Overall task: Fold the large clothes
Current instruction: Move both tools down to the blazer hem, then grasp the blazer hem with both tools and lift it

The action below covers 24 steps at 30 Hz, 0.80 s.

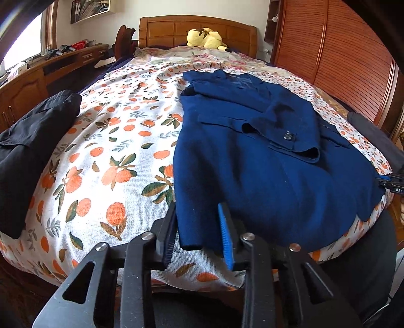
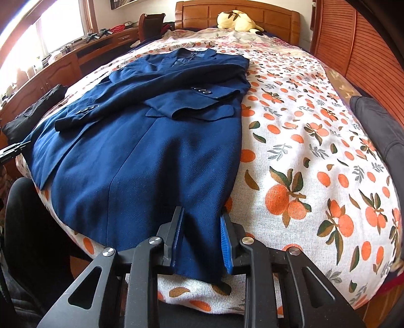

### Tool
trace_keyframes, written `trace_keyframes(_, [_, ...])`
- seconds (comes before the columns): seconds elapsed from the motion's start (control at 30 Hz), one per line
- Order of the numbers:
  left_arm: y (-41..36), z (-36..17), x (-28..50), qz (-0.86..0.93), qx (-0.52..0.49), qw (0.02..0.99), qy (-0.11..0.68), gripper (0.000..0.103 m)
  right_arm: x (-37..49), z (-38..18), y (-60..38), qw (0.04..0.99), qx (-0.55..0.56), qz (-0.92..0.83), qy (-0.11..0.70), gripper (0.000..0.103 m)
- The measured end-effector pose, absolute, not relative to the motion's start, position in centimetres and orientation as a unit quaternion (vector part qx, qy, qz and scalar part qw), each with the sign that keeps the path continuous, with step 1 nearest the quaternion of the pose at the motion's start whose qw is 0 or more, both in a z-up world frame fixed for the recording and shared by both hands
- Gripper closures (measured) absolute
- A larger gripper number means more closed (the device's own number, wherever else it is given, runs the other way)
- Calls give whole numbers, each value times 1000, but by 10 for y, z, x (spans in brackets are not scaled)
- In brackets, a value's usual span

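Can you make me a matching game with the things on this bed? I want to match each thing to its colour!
Things:
1. coat
2. plush toy
3. folded clothes
4. fruit on the bedsheet

Colours:
A. orange
B. black
C. blue
D. pale yellow

Pairs: 1-C, 2-D, 3-B, 4-A

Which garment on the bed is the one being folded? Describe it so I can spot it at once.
Start from the bed with the orange-fruit print sheet. The blue coat lies flat along it, collar toward the wooden headboard, hem at the near edge between the fingers of the left gripper and right gripper. Unlike the bundled black garment beside it, it is bright blue with sleeves crossed over its front.
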<state>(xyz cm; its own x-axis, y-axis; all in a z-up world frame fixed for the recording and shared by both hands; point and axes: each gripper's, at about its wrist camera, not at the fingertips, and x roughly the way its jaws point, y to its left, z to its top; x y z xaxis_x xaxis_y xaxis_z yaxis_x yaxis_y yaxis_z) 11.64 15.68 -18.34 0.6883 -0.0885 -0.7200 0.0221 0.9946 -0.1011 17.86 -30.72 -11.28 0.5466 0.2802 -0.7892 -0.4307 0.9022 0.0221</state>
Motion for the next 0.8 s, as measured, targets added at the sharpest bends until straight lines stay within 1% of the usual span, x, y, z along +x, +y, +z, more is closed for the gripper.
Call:
trace_keyframes(0.07, [155,-182,117,-36,-43,918,393,79,179,-113,-308,874,-83,203,433,76])
trace_keyframes(0.3, [154,-182,118,-32,-39,916,397,79,176,-113,-306,873,-84,205,435,76])
trace_keyframes(0.33, [153,-180,118,-32,-37,917,396,80,176,-113,-306,873,-83,206,434,79])
trace_keyframes(0.37, [152,-179,117,-36,-37,917,395,89,175,-113,-306,874,-81,207,432,83])
trace_keyframes(0.4, [151,-178,118,-39,-37,917,394,91,175,-112,-306,875,-80,210,429,92])
trace_keyframes(0.43, [148,-175,118,-34,-31,919,391,92,175,-111,-305,876,-78,212,425,96])
trace_keyframes(0.5, [143,-168,118,-27,-19,924,382,94,175,-105,-305,881,-60,226,411,98])
trace_keyframes(0.6, [135,-140,115,-32,-16,935,353,95,175,-90,-307,893,-41,239,380,98])
trace_keyframes(0.8, [112,-52,116,-56,5,960,276,96,173,-22,-306,918,-14,260,298,99])
